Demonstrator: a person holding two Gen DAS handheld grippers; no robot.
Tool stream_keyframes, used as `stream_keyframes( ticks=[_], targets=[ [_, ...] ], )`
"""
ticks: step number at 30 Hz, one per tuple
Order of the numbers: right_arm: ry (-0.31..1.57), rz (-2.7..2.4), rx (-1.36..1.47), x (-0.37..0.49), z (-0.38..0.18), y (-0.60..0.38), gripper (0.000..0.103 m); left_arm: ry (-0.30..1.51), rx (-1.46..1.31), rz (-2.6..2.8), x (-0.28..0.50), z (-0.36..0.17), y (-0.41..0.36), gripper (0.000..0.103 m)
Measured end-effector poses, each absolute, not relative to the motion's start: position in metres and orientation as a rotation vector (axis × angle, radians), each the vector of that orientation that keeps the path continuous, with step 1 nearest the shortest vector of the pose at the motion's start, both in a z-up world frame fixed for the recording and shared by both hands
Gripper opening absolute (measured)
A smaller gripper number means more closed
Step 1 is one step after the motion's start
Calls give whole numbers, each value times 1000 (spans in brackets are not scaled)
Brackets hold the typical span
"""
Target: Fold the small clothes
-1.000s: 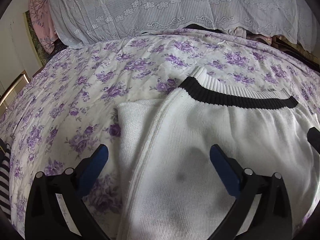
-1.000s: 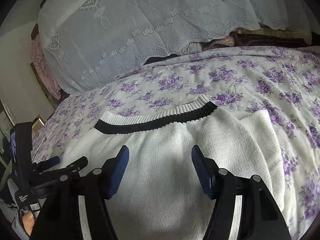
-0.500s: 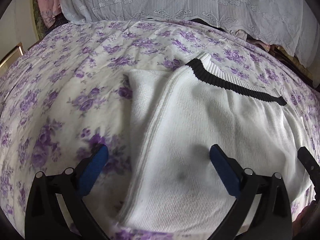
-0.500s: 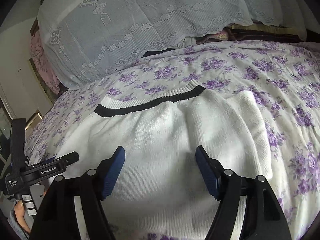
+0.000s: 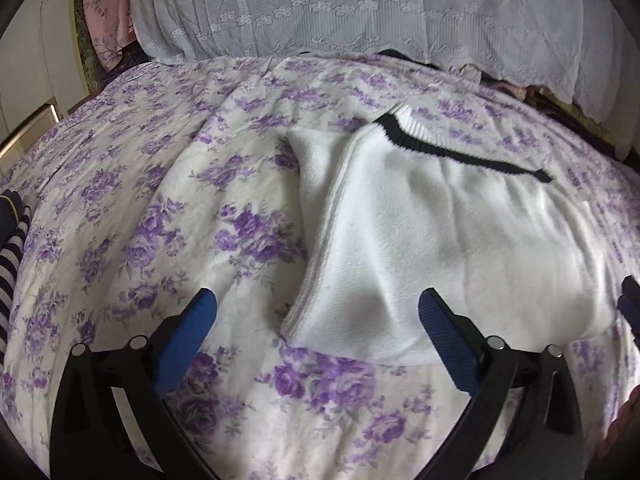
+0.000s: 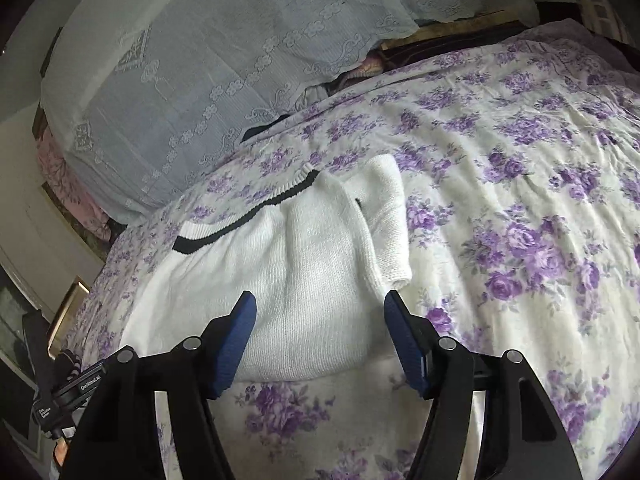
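A white knit sweater (image 5: pixel 432 240) with a black stripe on its ribbed hem lies folded on the purple-flowered bedsheet (image 5: pixel 160 220); both sleeves are folded in. It also shows in the right wrist view (image 6: pixel 288 272). My left gripper (image 5: pixel 316 312) is open and empty, just in front of the sweater's near left corner. My right gripper (image 6: pixel 320 312) is open and empty, just above the sweater's near right edge. The left gripper's body (image 6: pixel 72 392) shows at the lower left of the right wrist view.
A large bundle under a white lace cover (image 5: pixel 360 12) stands at the back of the bed. Pink floral cloth (image 5: pixel 108 12) hangs at the far left. A striped garment (image 5: pixel 12 248) lies at the bed's left edge. A wooden frame (image 6: pixel 68 304) stands beside the bed.
Both grippers have drawn back toward me off the sweater, so its near edge and the sheet in front of it now show. Both stayed open.
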State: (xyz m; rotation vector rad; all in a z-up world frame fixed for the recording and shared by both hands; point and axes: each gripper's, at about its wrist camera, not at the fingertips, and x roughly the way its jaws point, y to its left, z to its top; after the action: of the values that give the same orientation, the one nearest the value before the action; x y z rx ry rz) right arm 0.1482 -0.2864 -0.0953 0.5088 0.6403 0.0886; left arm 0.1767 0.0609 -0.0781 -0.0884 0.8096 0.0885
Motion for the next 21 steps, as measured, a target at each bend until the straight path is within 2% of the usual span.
stream_keyframes(
  ticks=[5,7,9,10,15,18,21],
  targets=[
    [648,153,469,157,-94,-277,67,795,-54,-37,196,-58,23,98],
    [754,186,477,172,-109,-272,67,853,20,-45,212,-73,2,98],
    [745,192,529,174,-110,-280,66,951,116,27,229,-103,-14,99],
    [725,191,552,172,-104,-285,66,944,136,38,230,-107,-18,99],
    [627,122,560,204,-62,-314,67,854,139,-6,230,-66,-33,99],
    [681,108,518,246,-56,-315,67,832,135,16,257,-47,-48,99],
    [738,45,430,281,-72,-308,67,875,100,64,297,-53,-51,99]
  ],
)
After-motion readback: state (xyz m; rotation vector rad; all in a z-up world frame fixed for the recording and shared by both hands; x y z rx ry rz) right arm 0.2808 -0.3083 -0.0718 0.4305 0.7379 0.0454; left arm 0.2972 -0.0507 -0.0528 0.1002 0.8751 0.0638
